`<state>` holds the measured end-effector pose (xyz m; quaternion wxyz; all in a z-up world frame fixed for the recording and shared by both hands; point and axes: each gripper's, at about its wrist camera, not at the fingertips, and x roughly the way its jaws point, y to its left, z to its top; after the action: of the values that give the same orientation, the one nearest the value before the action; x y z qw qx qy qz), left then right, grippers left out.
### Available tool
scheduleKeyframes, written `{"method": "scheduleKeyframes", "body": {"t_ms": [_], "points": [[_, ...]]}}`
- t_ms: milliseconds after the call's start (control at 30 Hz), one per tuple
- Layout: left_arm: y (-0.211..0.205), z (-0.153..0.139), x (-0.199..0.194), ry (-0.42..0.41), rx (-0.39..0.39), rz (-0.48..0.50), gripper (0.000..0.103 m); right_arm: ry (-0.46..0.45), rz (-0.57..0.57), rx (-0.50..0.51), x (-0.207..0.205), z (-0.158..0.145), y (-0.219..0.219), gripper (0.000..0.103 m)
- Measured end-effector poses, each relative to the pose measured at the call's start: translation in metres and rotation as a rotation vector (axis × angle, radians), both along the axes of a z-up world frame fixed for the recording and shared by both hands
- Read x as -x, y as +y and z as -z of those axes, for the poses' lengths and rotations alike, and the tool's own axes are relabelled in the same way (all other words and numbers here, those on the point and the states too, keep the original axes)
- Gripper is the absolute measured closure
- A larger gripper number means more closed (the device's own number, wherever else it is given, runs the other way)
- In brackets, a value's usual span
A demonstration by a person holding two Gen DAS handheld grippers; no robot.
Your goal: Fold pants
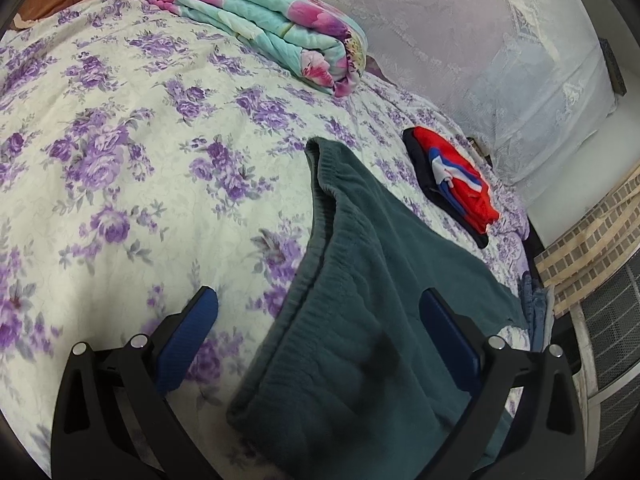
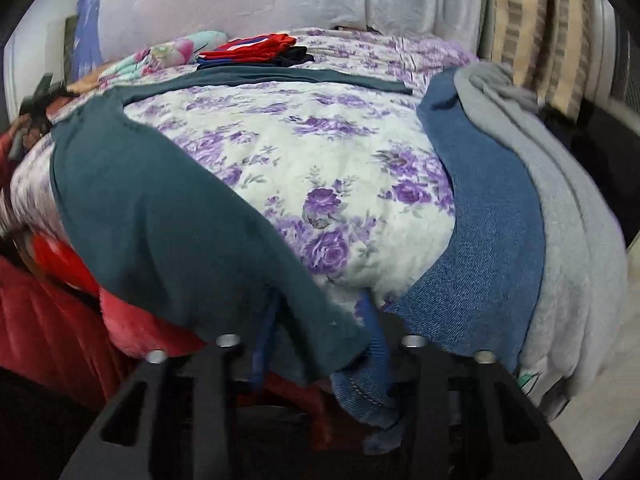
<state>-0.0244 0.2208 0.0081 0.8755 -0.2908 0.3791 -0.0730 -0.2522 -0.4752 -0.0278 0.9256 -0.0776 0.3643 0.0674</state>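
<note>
Dark teal pants (image 1: 360, 280) lie on the floral bedspread (image 1: 120, 160), with the elastic waistband (image 1: 324, 184) pointing away. My left gripper (image 1: 322, 332) hovers over the waist end, open wide, and the cloth lies between its blue fingers (image 1: 192, 332) untouched. In the right wrist view one pants leg (image 2: 160, 208) runs from the left down to the bed's near edge. My right gripper (image 2: 320, 336) stands narrowly open around that leg's end. The cloth drapes over its left finger, and its right finger (image 2: 376, 332) is beside the hem. The other leg (image 2: 280, 76) stretches across the far side.
Blue jeans (image 2: 480, 240) and a grey garment (image 2: 560, 240) lie along the bed's right side. A folded red and navy garment (image 1: 452, 176) sits beyond the pants, and a folded floral quilt (image 1: 260, 20) lies farther back. Red fleecy cloth (image 2: 48, 320) hangs below the bed's left edge.
</note>
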Motion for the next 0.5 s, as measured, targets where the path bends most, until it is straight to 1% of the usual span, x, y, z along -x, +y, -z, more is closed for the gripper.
{"method": "scheduleKeyframes", "body": {"t_ms": [33, 67, 133, 167, 200, 233, 267, 300, 367, 433, 500], "points": [[-0.002, -0.002, 0.005, -0.004, -0.004, 0.003, 0.005, -0.012, -0.017, -0.019, 0.002, -0.007, 0.0, 0.087], [-0.003, -0.004, 0.01, -0.011, 0.0, 0.008, 0.005, -0.034, -0.021, -0.013, 0.003, -0.015, 0.0, 0.088], [-0.007, -0.007, 0.024, -0.026, 0.026, 0.037, 0.005, -0.088, -0.025, 0.03, 0.001, -0.038, -0.003, 0.088], [-0.009, -0.009, 0.031, -0.026, 0.028, 0.048, 0.005, -0.111, -0.015, 0.031, -0.007, -0.058, -0.01, 0.088], [-0.013, -0.011, 0.041, -0.024, 0.022, 0.057, 0.005, -0.13, -0.004, 0.034, -0.012, -0.068, -0.014, 0.088], [-0.015, -0.012, 0.046, -0.022, 0.018, 0.063, 0.005, -0.153, 0.009, 0.053, -0.022, -0.082, -0.017, 0.092], [-0.019, -0.012, 0.053, -0.019, 0.014, 0.073, 0.005, -0.166, 0.018, 0.082, -0.036, -0.095, -0.019, 0.092], [-0.021, -0.013, 0.059, -0.017, 0.013, 0.084, 0.005, -0.163, 0.03, 0.091, -0.05, -0.104, -0.022, 0.092], [-0.027, -0.012, 0.073, -0.006, 0.002, 0.099, 0.005, -0.128, 0.074, 0.093, -0.081, -0.111, -0.03, 0.092], [-0.032, -0.01, 0.079, 0.007, -0.04, 0.108, 0.005, -0.08, 0.117, 0.112, -0.114, -0.1, -0.031, 0.092], [-0.033, -0.009, 0.08, 0.017, -0.078, 0.111, 0.005, -0.025, 0.13, 0.124, -0.133, -0.083, -0.025, 0.092]]}}
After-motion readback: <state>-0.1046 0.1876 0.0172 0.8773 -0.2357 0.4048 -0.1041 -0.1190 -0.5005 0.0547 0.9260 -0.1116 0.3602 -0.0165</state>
